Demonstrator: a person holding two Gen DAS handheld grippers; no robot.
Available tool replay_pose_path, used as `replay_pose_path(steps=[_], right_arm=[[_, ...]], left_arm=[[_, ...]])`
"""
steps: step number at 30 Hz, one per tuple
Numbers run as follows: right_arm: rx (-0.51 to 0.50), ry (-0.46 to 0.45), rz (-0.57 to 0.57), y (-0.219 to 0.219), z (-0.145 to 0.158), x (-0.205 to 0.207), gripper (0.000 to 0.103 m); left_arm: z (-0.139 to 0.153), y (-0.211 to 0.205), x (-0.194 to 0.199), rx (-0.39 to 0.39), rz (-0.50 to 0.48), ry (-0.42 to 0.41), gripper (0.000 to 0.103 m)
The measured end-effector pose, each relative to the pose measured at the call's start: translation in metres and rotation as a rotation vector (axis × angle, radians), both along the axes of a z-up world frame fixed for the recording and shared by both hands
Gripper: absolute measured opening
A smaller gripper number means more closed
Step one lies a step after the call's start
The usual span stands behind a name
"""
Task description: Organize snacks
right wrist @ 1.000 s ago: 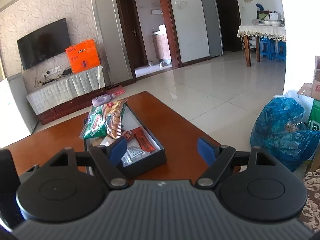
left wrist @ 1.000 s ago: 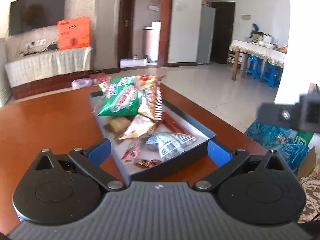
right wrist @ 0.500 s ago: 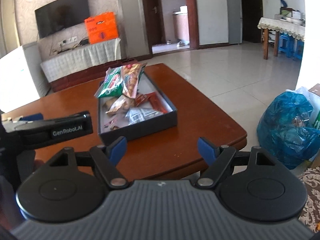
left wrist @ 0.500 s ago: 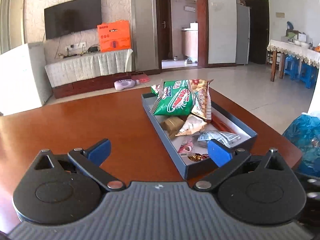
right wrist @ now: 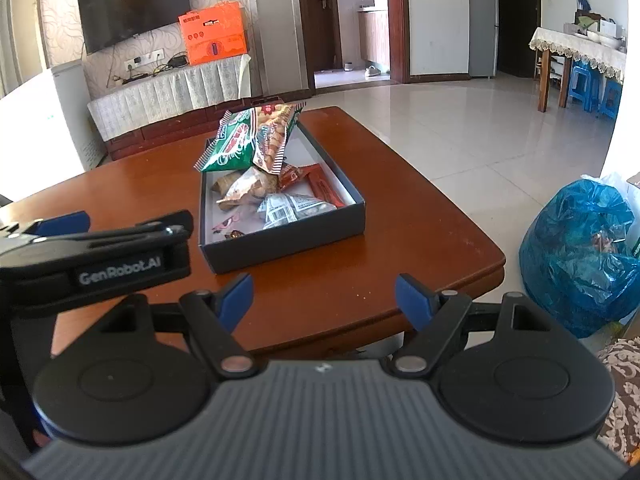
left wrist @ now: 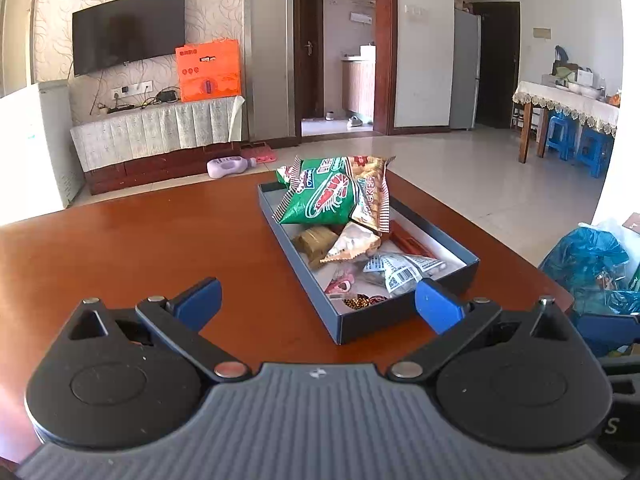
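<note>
Here the box holds snack packets; both tools gape empty.

Both the left gripper and the right gripper point slightly downward, jaws wide apart and empty

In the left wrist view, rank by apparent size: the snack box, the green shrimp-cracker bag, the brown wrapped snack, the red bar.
1. Snack box
2. Green shrimp-cracker bag
3. Brown wrapped snack and red bar: too close to rank, both partly hidden.
</note>
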State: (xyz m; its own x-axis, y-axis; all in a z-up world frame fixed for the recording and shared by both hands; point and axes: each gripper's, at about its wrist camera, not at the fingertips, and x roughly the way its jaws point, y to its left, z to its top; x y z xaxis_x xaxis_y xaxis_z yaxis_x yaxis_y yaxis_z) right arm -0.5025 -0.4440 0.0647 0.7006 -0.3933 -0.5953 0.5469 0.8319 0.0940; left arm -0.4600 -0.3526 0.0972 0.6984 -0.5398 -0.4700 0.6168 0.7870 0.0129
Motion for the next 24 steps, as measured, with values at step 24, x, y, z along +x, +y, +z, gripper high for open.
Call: replay_pose_path(steps=[24], right_arm=[[-0.037, 0.024, 0.032, 0.0039, 0.0016, -0.0004, 0.080]], left_arm=[[-0.0003, 0.0024, -0.0011, 0.021, 0.022, -0.031, 0.103]])
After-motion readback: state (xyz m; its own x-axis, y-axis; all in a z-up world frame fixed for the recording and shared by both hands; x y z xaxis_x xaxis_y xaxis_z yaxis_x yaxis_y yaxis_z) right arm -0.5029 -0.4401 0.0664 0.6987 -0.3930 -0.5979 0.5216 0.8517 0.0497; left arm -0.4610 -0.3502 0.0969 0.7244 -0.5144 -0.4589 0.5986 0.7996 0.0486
